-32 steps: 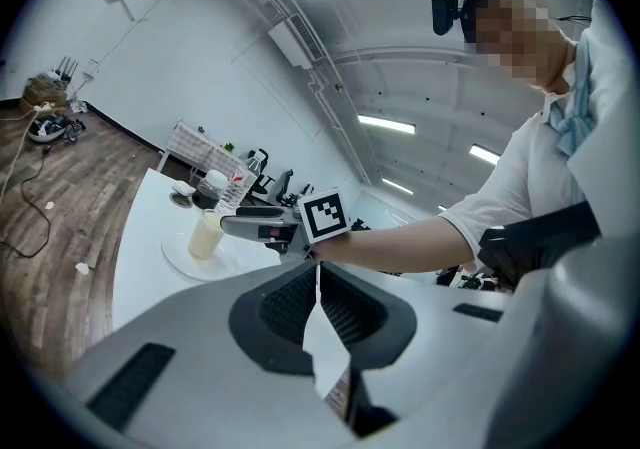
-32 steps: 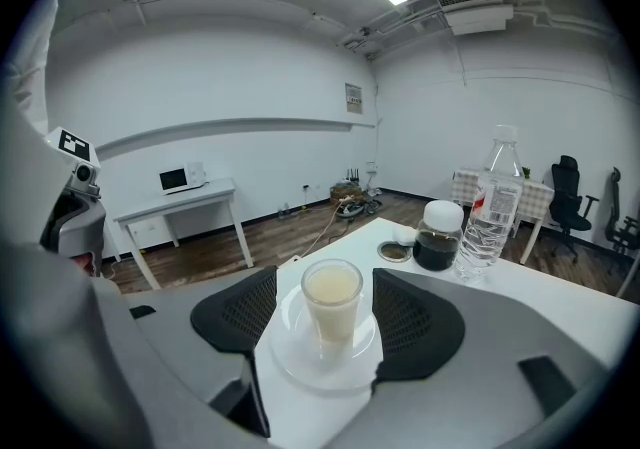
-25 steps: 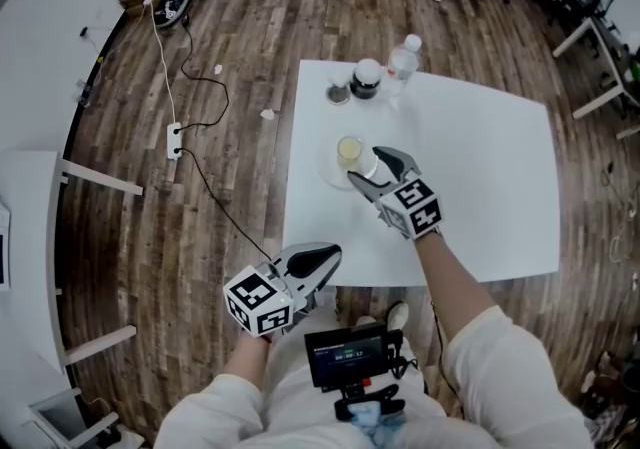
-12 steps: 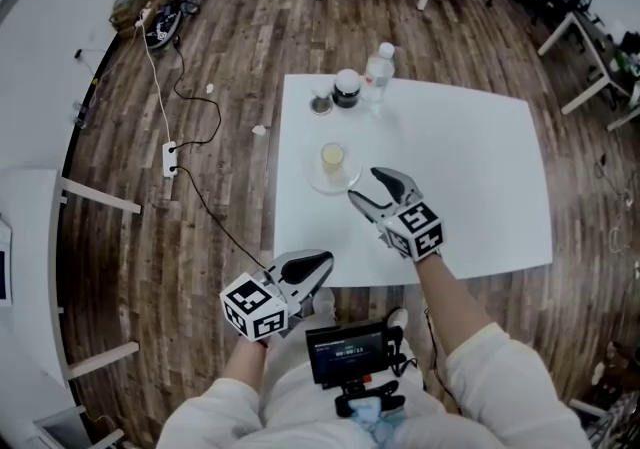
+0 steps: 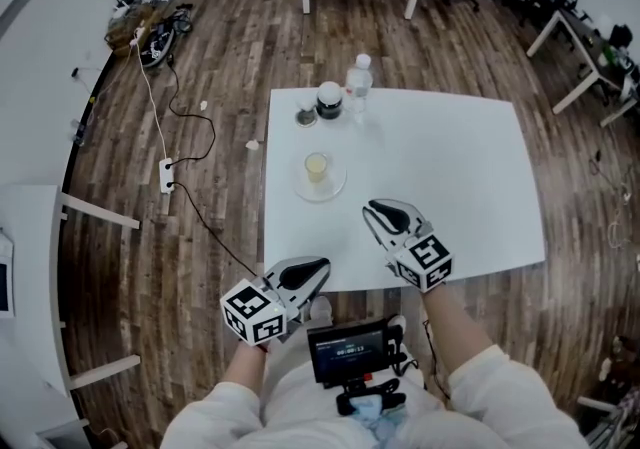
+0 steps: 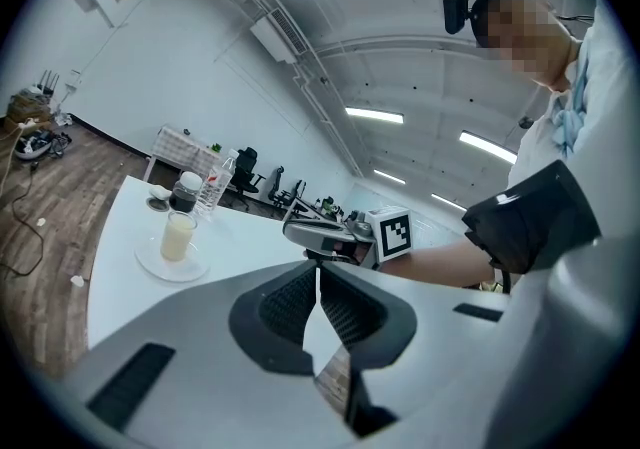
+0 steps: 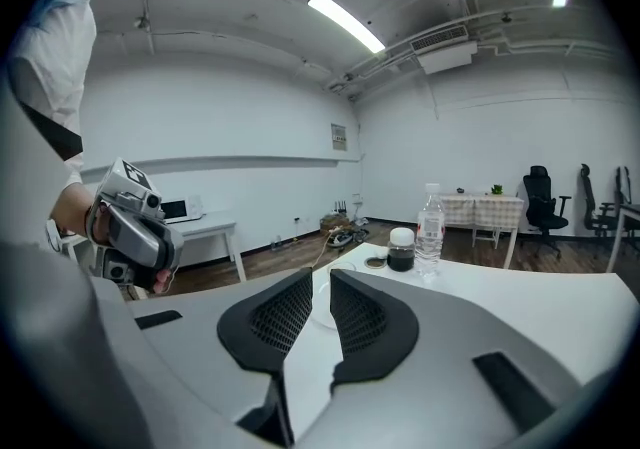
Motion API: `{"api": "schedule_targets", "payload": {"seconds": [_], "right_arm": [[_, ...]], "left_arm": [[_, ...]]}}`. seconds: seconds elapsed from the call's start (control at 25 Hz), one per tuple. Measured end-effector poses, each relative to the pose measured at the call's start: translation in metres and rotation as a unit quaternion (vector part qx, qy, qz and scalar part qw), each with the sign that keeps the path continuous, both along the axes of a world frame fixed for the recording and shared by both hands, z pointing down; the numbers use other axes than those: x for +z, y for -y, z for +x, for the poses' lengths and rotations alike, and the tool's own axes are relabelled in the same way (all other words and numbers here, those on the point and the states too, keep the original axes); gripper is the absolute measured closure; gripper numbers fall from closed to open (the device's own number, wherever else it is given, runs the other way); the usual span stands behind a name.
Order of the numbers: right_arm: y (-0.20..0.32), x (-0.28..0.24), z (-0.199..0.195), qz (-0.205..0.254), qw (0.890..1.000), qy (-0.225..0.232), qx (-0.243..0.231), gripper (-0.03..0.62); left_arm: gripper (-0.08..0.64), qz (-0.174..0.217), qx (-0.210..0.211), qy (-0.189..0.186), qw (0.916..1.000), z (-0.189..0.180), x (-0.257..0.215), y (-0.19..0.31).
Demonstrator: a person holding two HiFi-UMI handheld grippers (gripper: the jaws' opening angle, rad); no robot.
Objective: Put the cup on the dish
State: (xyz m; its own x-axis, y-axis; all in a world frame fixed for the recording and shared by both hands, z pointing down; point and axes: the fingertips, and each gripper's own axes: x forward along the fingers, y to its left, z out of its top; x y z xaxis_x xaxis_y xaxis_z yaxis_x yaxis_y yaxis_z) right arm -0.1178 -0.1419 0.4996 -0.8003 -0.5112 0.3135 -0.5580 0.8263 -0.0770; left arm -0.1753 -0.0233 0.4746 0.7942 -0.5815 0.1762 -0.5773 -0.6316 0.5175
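Note:
A clear cup (image 5: pixel 316 167) of pale yellow drink stands upright on a clear round dish (image 5: pixel 322 187) on the white table (image 5: pixel 460 177). In the left gripper view the cup (image 6: pixel 178 235) and the dish (image 6: pixel 165 264) lie far left. My right gripper (image 5: pixel 371 209) hovers over the table, well back from the dish and to its right. Its jaws are closing to a narrow gap, with nothing between them (image 7: pixel 320 299). My left gripper (image 5: pixel 322 264) hangs off the table's near edge, shut and empty (image 6: pixel 318 282).
At the table's far edge stand a water bottle (image 5: pixel 358 75), a dark jar with a white lid (image 5: pixel 329 99) and a small round lid (image 5: pixel 305 117). A power strip (image 5: pixel 167 175) and cables lie on the wood floor to the left. A small screen (image 5: pixel 348 352) sits at my waist.
My right gripper has pulled back from the cup toward me and its jaws have narrowed. The cup stays on the dish. The left gripper has barely moved.

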Motion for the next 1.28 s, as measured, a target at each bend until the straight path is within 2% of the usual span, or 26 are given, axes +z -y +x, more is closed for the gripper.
{"api": "schedule_targets", "payload": {"seconds": [0.28,1.28], "right_arm": [[-0.025,-0.008,0.015,-0.001,1.000,0.007,-0.007,0.550],[-0.107,-0.035,0.079,-0.018,0.999,0.027,0.006,0.560]], "left_arm": [[0.557,0.009,0.005,0.002,0.9999,0.012,-0.006,-0.003],[0.557,0.026,-0.006,0.009,0.9996,0.023,-0.024,-0.023]]}}
